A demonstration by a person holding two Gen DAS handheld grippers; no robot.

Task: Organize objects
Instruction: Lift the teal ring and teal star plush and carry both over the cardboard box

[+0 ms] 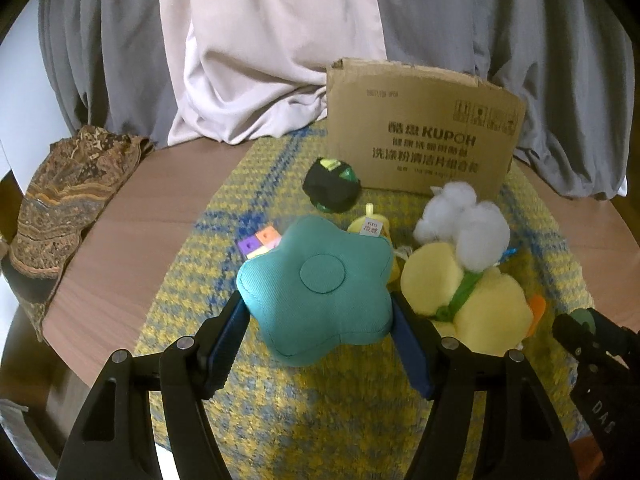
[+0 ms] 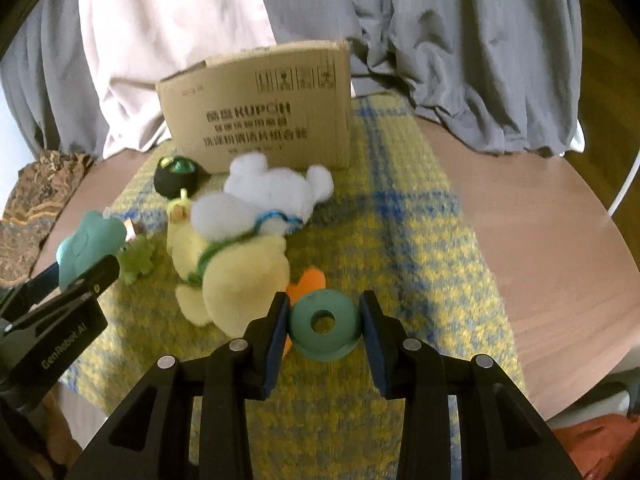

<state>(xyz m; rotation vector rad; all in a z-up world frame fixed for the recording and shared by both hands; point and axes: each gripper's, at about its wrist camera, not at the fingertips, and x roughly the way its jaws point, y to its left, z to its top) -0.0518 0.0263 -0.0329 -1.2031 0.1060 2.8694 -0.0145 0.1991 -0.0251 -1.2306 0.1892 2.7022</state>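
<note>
Now: left gripper (image 1: 320, 316) fingers clamped on the teal star cushion (image 1: 318, 290), right gripper (image 2: 325, 326) fingers clamped on the green ring (image 2: 323, 329), both in front of the cardboard box (image 1: 424, 128); carry each clear over the front wall before releasing.

Small print on the cardboard box (image 2: 256, 120) blurred; coloured cubes (image 1: 260, 240) half-hidden behind teal cushion (image 1: 320, 288).

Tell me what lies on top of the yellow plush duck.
A white plush toy lies across the yellow plush duck, covering its upper part. What the white toy depicts, I cannot tell.
</note>
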